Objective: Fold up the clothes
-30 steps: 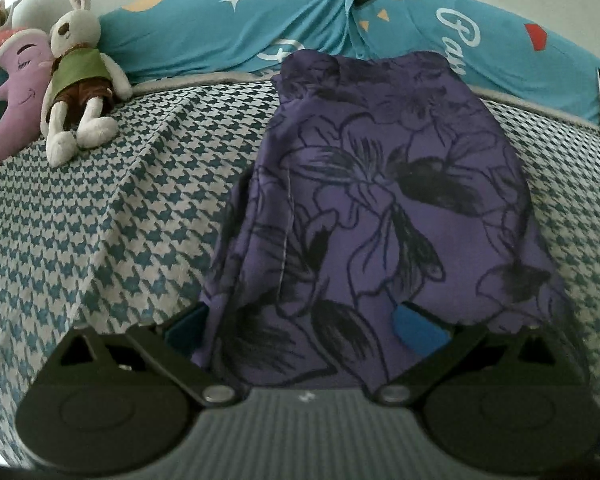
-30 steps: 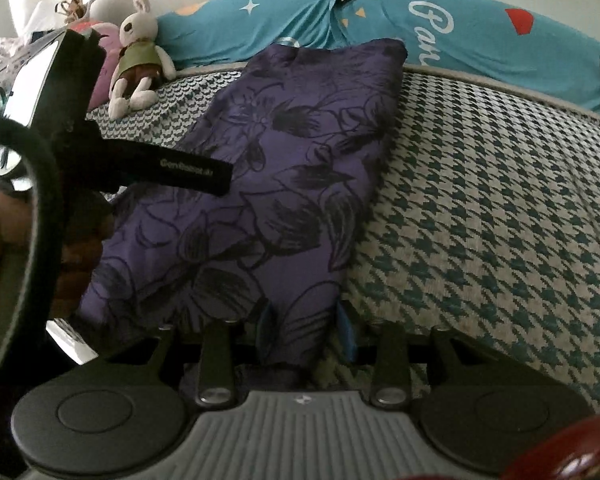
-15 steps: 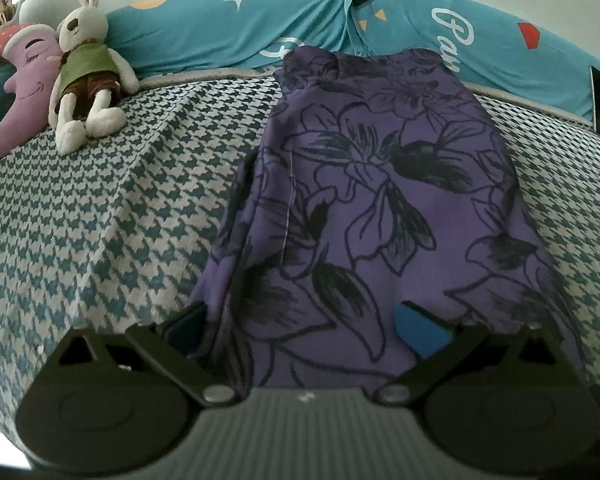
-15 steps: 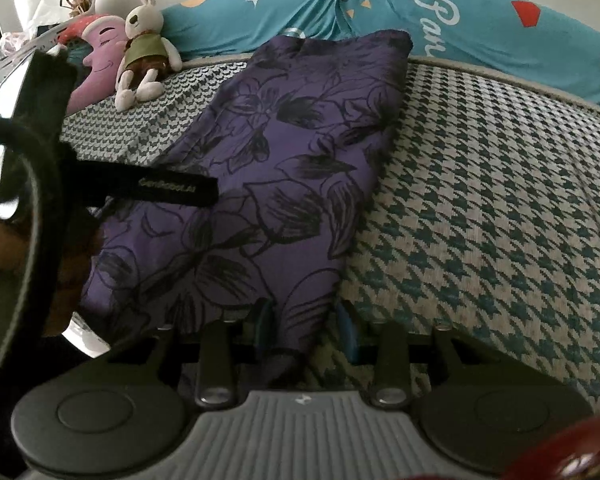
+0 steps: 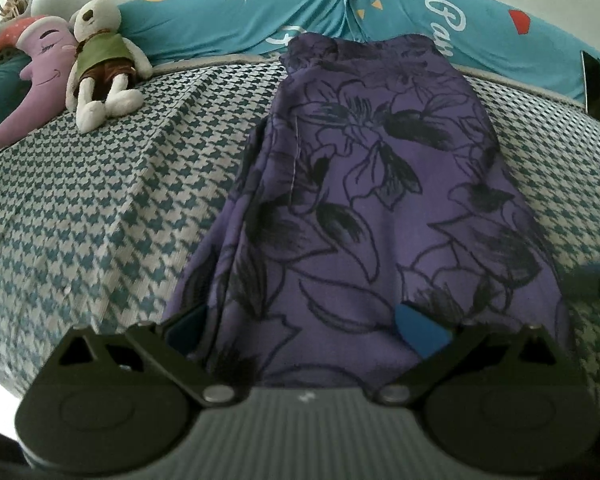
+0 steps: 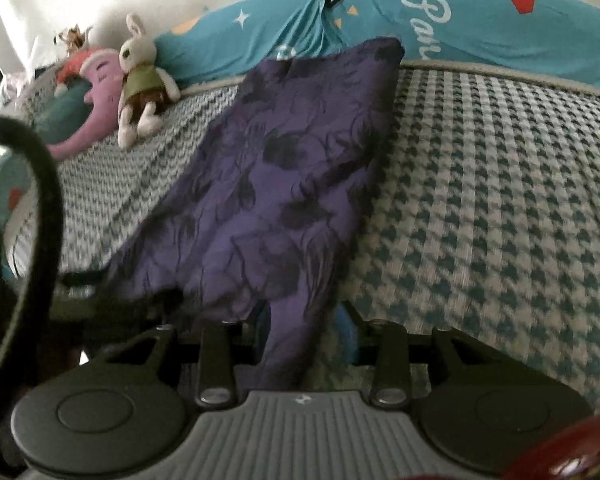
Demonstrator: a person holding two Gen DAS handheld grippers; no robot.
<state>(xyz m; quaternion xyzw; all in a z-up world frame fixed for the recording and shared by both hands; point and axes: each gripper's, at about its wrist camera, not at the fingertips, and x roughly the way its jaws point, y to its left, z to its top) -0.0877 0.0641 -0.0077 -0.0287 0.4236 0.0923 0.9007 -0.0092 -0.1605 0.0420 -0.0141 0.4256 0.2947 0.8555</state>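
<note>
A purple garment with black flower outlines (image 5: 360, 200) lies lengthwise on the houndstooth bed cover (image 5: 100, 200), its far end against the teal quilt. My left gripper (image 5: 302, 332) is open at the near hem; its blue pads (image 5: 420, 336) stand wide apart with cloth spread between them. In the right wrist view the same garment (image 6: 292, 180) has its near right corner hanging down between the narrow-set fingers of my right gripper (image 6: 304, 324), which is shut on it. That near edge is raised off the bed cover (image 6: 500, 200).
A rabbit plush (image 5: 100, 48) and a purple moon cushion (image 5: 40, 68) lie at the far left. A teal printed quilt (image 5: 220, 20) runs along the back. A dark phone (image 5: 594, 84) leans at the far right. A black strap (image 6: 40, 200) loops across the right wrist view's left side.
The right gripper has moved with the garment's corner, lifting the near edge off the bed; that view is now blurred. The left gripper stays open at the hem, shifted slightly.
</note>
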